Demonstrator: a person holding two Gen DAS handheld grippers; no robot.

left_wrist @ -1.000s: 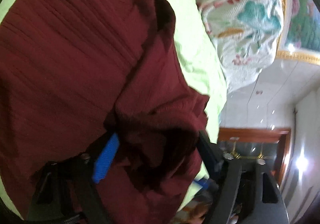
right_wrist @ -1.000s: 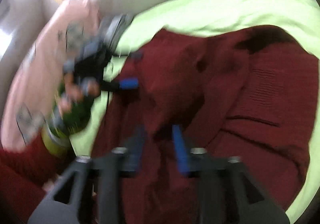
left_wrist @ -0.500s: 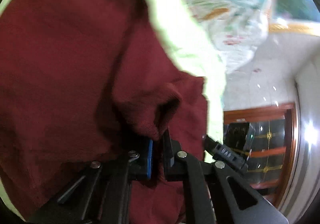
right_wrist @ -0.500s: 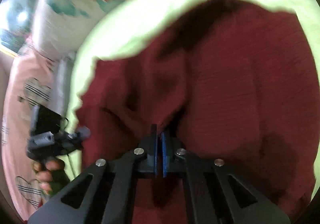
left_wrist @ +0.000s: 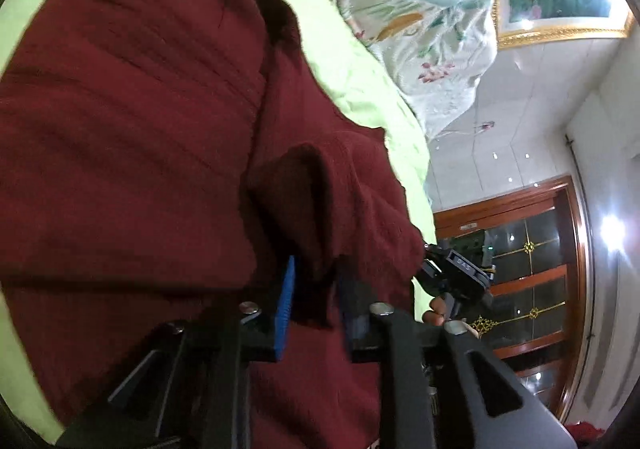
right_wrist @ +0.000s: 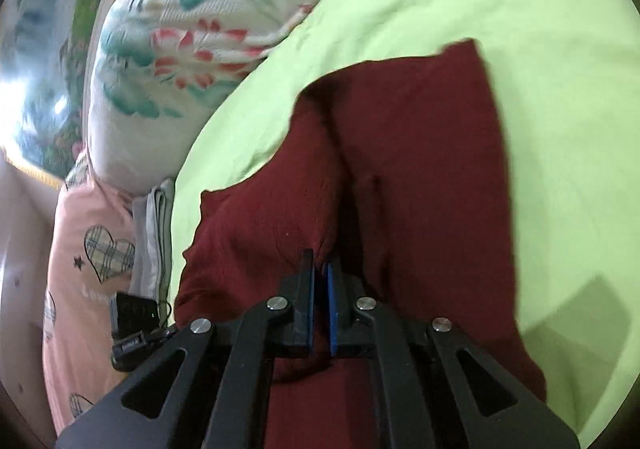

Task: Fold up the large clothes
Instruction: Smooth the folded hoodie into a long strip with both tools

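A: Where is the garment?

B: A dark red knitted garment [left_wrist: 132, 153] lies spread over a lime-green bedsheet [left_wrist: 352, 61]. In the left wrist view it fills most of the frame. In the right wrist view the same garment [right_wrist: 432, 177] runs from the fingers up to a folded edge, with green bedsheet [right_wrist: 560, 137] on its right.

A: What are the 2 grippers doing?

B: The left gripper [left_wrist: 316, 305] has its 2 blue-padded fingers slightly apart, with a thick bunched fold of red fabric pinched between them; cloth drapes over the fingertips. The right gripper [right_wrist: 320, 285] has its fingers pressed nearly together, nipping a thin ridge of the fabric that rises straight ahead of them.

A: Anything else nearby?

B: A floral quilt [right_wrist: 168, 49] is bunched beyond the sheet, and a pink heart-print pillow [right_wrist: 84, 249] lies at the left. A wooden cabinet [left_wrist: 532, 265] stands behind.
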